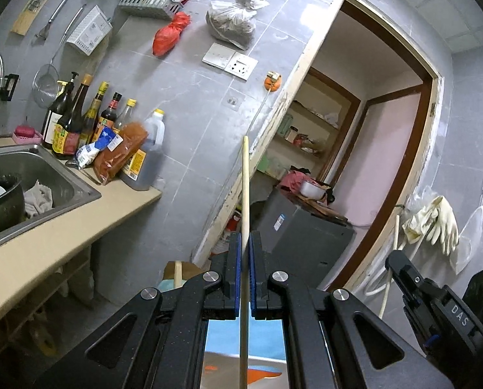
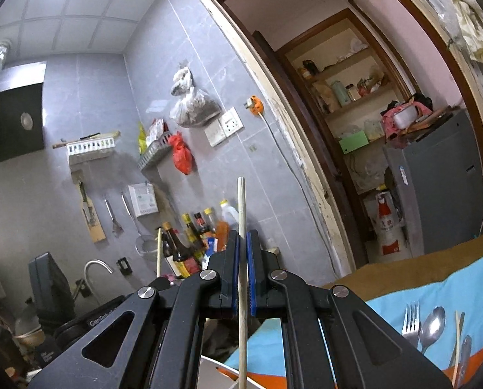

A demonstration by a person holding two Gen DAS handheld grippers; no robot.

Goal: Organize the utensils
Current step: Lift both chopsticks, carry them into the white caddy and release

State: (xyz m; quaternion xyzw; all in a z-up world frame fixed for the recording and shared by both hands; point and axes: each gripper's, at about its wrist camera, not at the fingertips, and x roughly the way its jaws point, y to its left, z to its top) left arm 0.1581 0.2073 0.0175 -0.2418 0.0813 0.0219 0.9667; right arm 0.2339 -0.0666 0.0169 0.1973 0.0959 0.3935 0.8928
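- Each claw is clamped tight on one chopstick: the left claw (image 1: 245, 246) grips a pale chopstick (image 1: 245, 188) that sticks out ahead of its closed pads, and the right claw (image 2: 243, 246) grips another chopstick (image 2: 242, 214) the same way.
- Both sticks are in the air, pointing toward the kitchen wall, clear of any surface.
- On the blue cloth (image 2: 435, 295) at lower right lie a fork (image 2: 411, 321), a spoon (image 2: 433, 322), a thin pale stick and what looks like a knife, side by side in a row.
- My reading: part of the set is already laid out; the two chopsticks are mid-carry and not yet placed.
- Where they are meant to go cannot be told; a white rim (image 2: 215, 364) shows below the right claw.
- The sink (image 1: 47, 175) and bottles (image 1: 76, 120) stand well apart to the left.
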